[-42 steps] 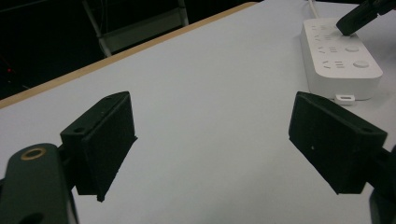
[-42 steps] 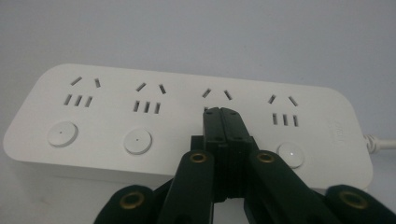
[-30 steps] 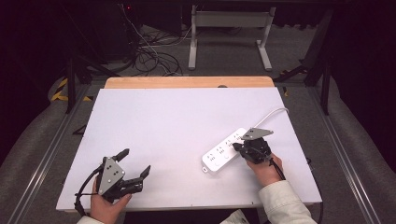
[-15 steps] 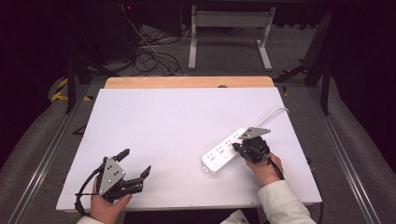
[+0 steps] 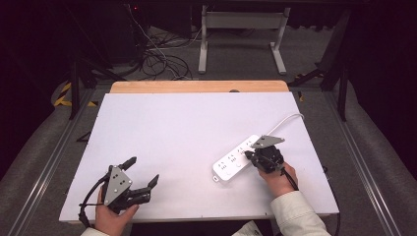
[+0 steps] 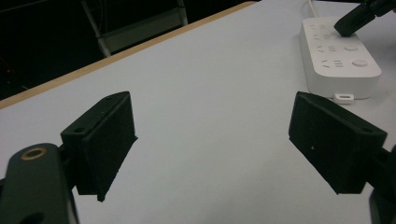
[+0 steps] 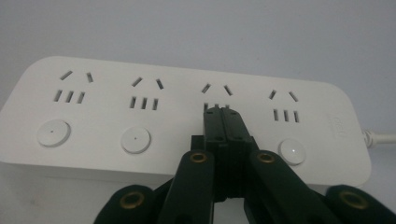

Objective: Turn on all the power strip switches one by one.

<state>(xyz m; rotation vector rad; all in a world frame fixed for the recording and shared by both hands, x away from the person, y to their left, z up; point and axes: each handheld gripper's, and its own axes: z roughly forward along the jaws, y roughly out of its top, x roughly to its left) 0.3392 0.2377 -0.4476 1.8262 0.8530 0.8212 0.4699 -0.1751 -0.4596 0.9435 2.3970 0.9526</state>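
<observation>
A white power strip [image 5: 234, 160] with several sockets and round buttons lies at the right of the white table, its cord [image 5: 286, 120] running off to the far right. My right gripper [image 5: 252, 155] is shut with nothing in it, its tips pressed down on the strip [image 7: 187, 112] at the third socket's button. In the right gripper view the closed jaws cover that button, and the neighbouring button [image 7: 291, 151] is visible. My left gripper [image 5: 142, 173] rests open near the front left edge. Its view shows the strip [image 6: 338, 51] far right.
The white board [image 5: 187, 132] covers a wooden table whose bare edge [image 5: 196, 86] shows at the back. Cables [image 5: 162, 59] and a metal stand [image 5: 241, 29] lie on the dark floor beyond.
My right gripper has dropped slightly onto the power strip. The left gripper has not moved.
</observation>
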